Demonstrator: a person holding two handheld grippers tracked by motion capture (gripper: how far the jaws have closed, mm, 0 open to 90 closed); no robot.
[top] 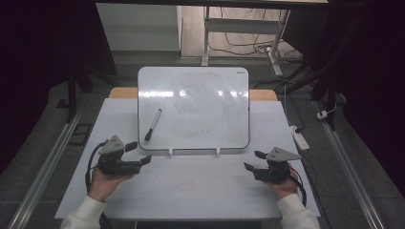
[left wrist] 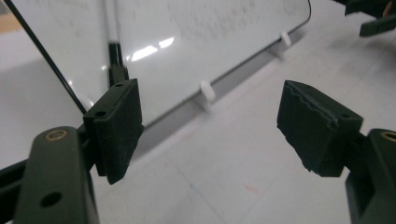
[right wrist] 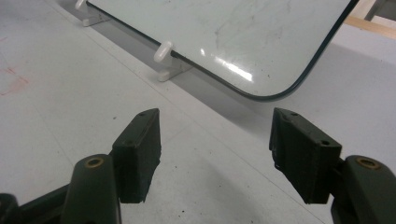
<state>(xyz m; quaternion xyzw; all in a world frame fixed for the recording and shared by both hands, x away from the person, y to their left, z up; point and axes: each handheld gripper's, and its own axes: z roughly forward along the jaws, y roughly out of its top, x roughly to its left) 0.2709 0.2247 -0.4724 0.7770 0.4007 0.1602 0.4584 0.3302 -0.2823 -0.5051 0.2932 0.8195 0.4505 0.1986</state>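
Note:
A whiteboard (top: pixel 193 107) rests tilted on two white clips on the table, its surface smeared with faint wiped marks. A black-capped marker (top: pixel 153 124) lies on its left part. My left gripper (top: pixel 138 152) hovers just off the board's lower left corner, jaws wide apart with nothing between them. In the left gripper view the marker (left wrist: pixel 115 65) shows beyond the left jaw and the board (left wrist: pixel 196 32) spans the top. My right gripper (top: pixel 254 160) sits off the board's lower right corner, open and empty. The right gripper view shows that rounded corner of the board (right wrist: pixel 261 51).
A white sheet (top: pixel 191 186) covers the table, with faint red smudges on it. A white clip (left wrist: pixel 206 91) and another clip (right wrist: pixel 164 52) hold the board's lower edge. A power strip (top: pixel 300 138) lies on the floor at the right.

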